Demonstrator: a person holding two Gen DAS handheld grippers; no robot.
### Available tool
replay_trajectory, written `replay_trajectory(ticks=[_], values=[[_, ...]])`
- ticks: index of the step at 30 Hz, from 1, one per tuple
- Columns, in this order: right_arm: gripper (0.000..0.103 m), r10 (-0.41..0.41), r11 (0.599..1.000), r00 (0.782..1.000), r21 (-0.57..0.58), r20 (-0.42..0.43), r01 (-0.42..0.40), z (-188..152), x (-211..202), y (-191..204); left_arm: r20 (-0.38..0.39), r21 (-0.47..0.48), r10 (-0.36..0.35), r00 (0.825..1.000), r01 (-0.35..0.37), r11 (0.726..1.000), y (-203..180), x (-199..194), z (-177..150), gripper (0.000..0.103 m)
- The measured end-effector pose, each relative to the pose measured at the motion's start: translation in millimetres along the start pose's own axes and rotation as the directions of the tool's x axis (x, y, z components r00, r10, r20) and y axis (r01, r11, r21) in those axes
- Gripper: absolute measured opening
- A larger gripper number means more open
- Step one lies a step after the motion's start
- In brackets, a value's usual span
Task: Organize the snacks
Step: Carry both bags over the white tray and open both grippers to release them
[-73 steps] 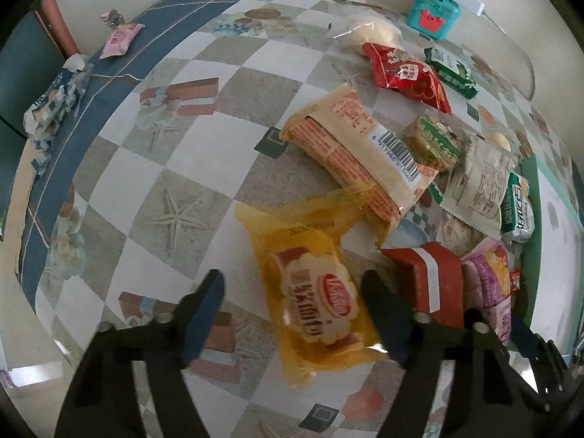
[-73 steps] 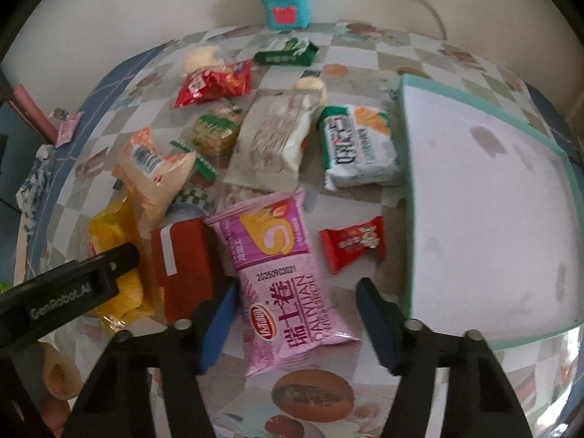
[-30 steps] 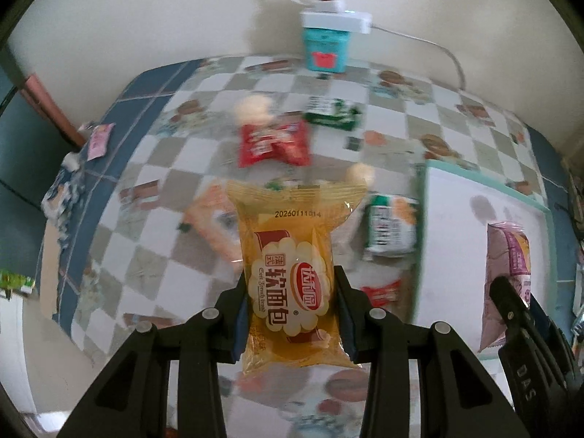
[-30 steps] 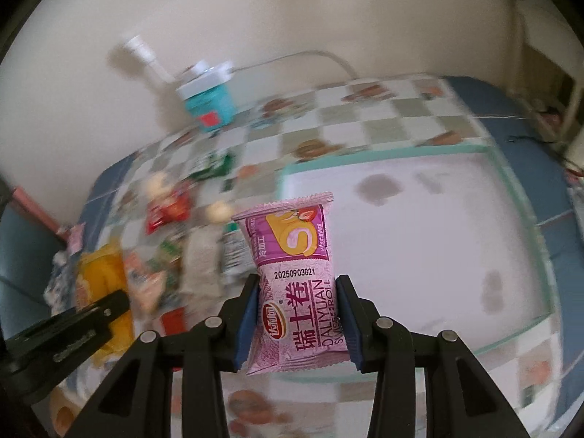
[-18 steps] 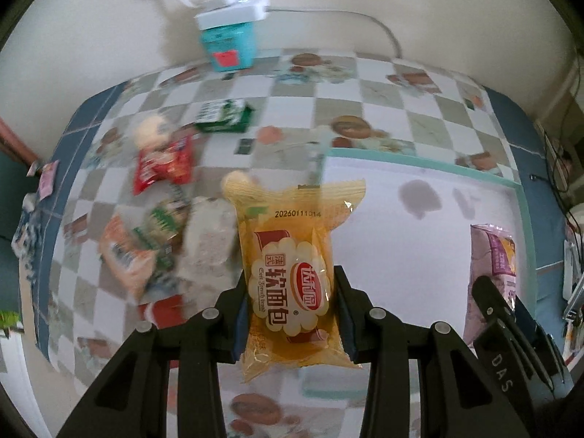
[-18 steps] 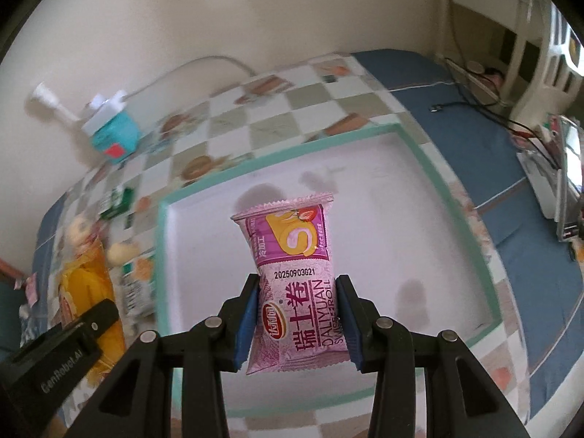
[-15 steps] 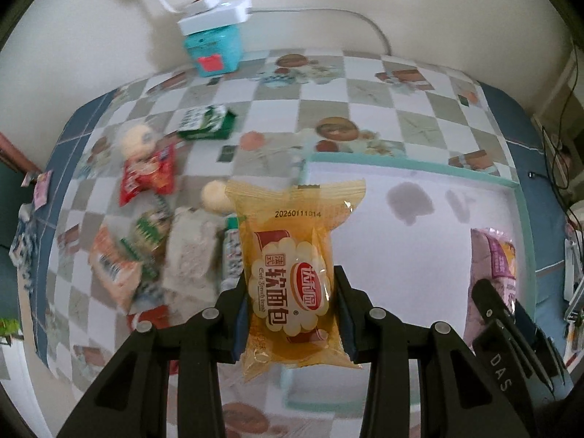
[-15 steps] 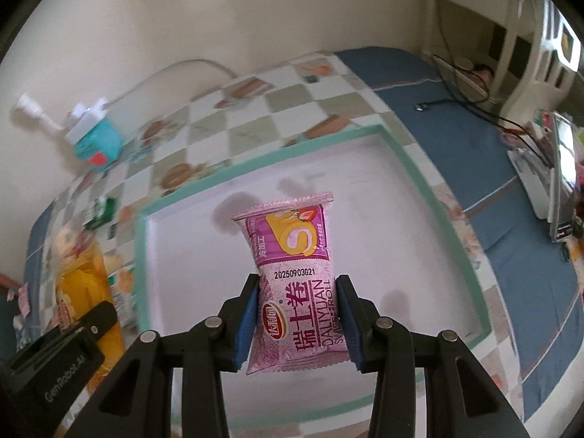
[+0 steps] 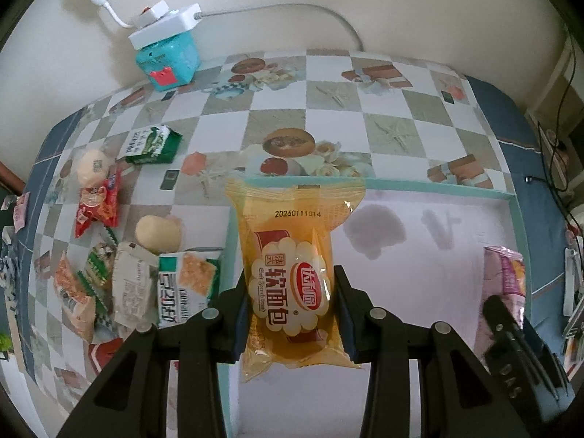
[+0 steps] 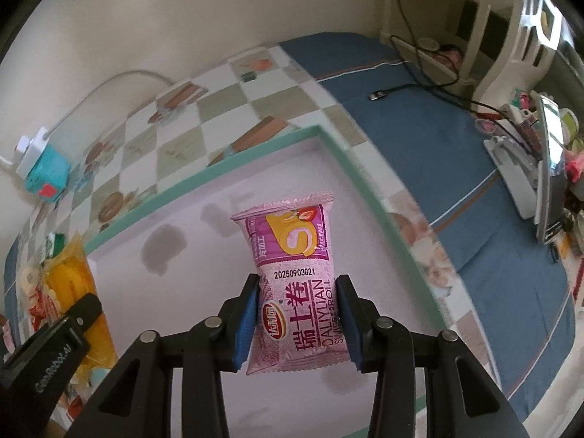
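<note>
Hand-held grippers, left (image 9: 290, 314) and right (image 10: 297, 319) (angled steeply downward), clamp yellow packet (image 9: 292, 273), pink packet (image 10: 295, 284).

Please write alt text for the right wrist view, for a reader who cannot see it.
The right gripper holds a pink Swiss roll packet above a white tray with a teal rim on a checkered tablecloth. At left, the left gripper carries a yellow packet.

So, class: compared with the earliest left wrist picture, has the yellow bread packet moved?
Yes. The yellow bread packet has left the checkered tablecloth and hangs in the left gripper over the teal-rimmed tray.
</note>
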State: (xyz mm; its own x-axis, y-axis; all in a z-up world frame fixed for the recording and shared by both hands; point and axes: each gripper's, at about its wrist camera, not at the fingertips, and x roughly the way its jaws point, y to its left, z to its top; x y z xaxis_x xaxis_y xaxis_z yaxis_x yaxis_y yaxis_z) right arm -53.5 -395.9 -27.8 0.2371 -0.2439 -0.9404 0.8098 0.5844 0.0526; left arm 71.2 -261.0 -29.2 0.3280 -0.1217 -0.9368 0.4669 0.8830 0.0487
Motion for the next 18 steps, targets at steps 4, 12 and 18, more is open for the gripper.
replay_trajectory(ticks=[4,12,18], values=[[0.046,-0.006,1.0,1.0,0.024,-0.011,0.006,2.5,1.4,-11.0,-0.004,-0.001,-0.017,1.0,0.017,1.0,-3.6,-0.5,-1.5,0.052],[0.064,-0.046,0.999,0.999,-0.022,0.015,0.046,3.2,-10.4,-9.3,0.01,-0.017,-0.004,1.0,0.004,1.0,5.3,-15.4,-6.7,0.065],[0.077,-0.065,0.997,0.998,-0.045,0.025,0.066,0.2,-19.0,-4.7,0.006,-0.083,0.061,0.998,-0.06,0.995,35.1,-22.5,-9.7,0.08]])
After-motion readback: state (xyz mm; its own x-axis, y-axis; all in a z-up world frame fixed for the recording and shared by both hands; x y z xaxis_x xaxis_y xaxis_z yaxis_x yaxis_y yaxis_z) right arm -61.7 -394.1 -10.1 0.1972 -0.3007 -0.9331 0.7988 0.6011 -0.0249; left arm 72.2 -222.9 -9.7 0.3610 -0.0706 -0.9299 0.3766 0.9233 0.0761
